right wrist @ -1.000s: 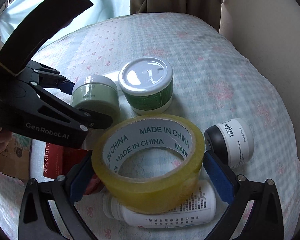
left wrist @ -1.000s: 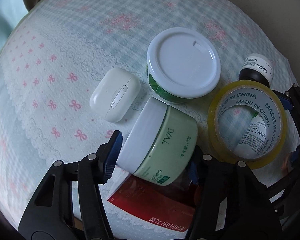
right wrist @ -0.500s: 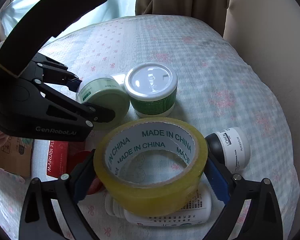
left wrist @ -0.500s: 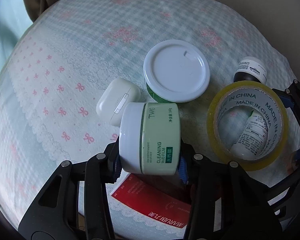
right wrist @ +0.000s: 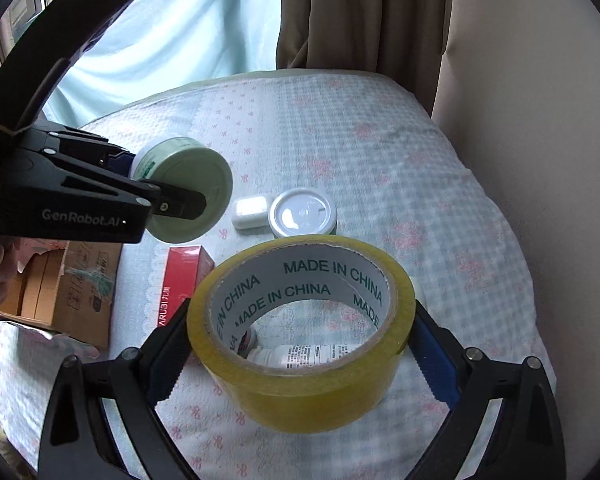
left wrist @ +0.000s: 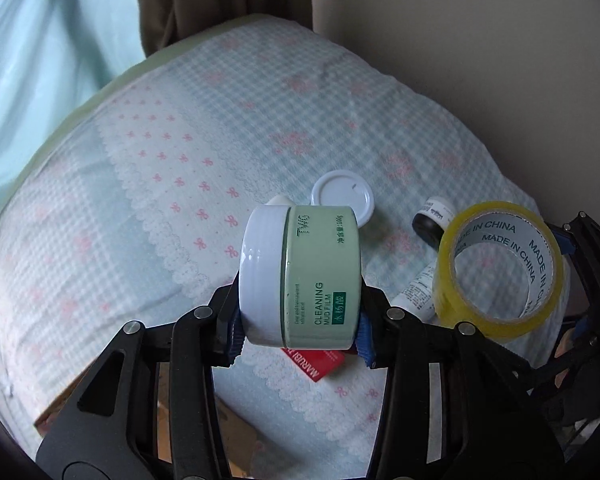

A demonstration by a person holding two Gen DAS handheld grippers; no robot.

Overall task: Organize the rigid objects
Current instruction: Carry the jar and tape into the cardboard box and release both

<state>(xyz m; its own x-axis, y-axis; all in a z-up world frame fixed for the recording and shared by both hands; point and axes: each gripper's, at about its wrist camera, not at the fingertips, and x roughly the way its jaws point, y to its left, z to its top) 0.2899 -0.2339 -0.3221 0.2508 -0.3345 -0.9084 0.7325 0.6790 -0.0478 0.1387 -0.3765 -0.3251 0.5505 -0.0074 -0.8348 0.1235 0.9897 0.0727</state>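
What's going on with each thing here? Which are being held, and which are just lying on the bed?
Left gripper: shut on the green jar.
Green jar: held on its side, lifted, lid on.
Right gripper: shut on the tape roll.
Tape roll: held off the cloth.
White-lidded tub: upright, closed.
White earbud case: closed, lying flat.
Red box: lying flat.
White bottle: lying on its side.
Cardboard box: open.

Right tool (right wrist: 300,344) clamps a yellow tape roll (right wrist: 300,336) above the bed (right wrist: 420,184). At left, the left tool (right wrist: 168,200) holds a green jar (right wrist: 188,196). Beyond lie a white case (right wrist: 250,212), white-lidded tub (right wrist: 303,213) and red box (right wrist: 182,284).
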